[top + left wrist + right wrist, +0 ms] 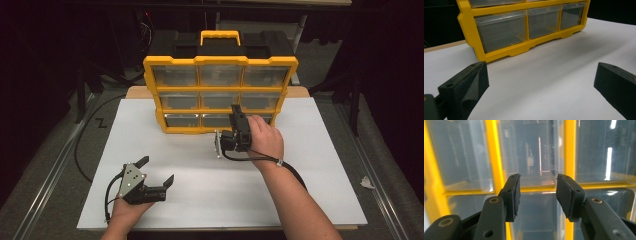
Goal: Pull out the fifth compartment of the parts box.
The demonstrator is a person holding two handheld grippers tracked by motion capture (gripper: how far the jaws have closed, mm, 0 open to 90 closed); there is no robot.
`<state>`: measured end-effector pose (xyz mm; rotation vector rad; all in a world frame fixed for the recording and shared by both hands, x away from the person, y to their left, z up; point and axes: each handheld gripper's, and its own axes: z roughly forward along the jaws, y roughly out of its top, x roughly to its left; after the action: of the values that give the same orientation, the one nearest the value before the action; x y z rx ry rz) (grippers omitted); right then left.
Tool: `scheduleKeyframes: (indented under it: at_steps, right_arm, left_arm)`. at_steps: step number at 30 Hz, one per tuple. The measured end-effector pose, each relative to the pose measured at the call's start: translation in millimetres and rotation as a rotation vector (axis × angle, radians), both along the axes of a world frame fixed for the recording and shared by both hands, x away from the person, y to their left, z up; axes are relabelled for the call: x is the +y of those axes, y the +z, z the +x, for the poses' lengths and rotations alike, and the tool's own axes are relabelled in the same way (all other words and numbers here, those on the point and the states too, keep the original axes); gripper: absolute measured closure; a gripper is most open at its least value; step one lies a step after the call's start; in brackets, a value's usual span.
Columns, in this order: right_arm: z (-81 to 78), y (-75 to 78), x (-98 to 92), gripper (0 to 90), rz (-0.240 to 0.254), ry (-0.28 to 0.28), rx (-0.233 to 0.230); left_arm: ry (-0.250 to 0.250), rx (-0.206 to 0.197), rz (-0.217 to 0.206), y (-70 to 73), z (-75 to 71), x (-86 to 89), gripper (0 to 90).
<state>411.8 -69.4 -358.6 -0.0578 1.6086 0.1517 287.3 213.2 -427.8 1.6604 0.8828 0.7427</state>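
Toward the far edge of the white table (300, 190) stands a yellow-framed cabinet of clear plastic drawers (220, 95). Right gripper (537, 192), fingers parted and empty, faces a lower drawer; centre on its front lip before closing. Left gripper (156, 172) rests open near the front-left corner.

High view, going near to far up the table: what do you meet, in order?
Left gripper, jaws open, near the front edge → right gripper, up at the organizer's bottom row → yellow drawer organizer → its carry handle at the far top.
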Motion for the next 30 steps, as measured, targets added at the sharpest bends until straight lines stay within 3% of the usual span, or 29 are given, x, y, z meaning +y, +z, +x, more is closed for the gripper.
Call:
scheduleKeyframes:
  at_steps: [5,10,16,30]
  right_arm:
    - [10.3,10.2,4.9,60.9,0.008,-0.008,-0.007]
    - [18.9,18.6,10.0,64.0,-0.022,-0.013,-0.025]
    - [27.7,20.6,14.8,67.6,-0.036,-0.022,-0.04]
    - [32.3,17.8,24.2,79.4,-0.037,-0.019,-0.073]
  left_arm:
    - [0.002,-0.001,-0.006,0.4,0.0,0.7,0.3]
    - [-0.001,0.0,-0.01,0.6,-0.2,1.1,0.3]
    - [-0.003,-0.002,-0.015,0.8,-0.7,0.7,0.2]
    - [-0.005,-0.004,-0.017,0.8,0.1,1.7,0.3]
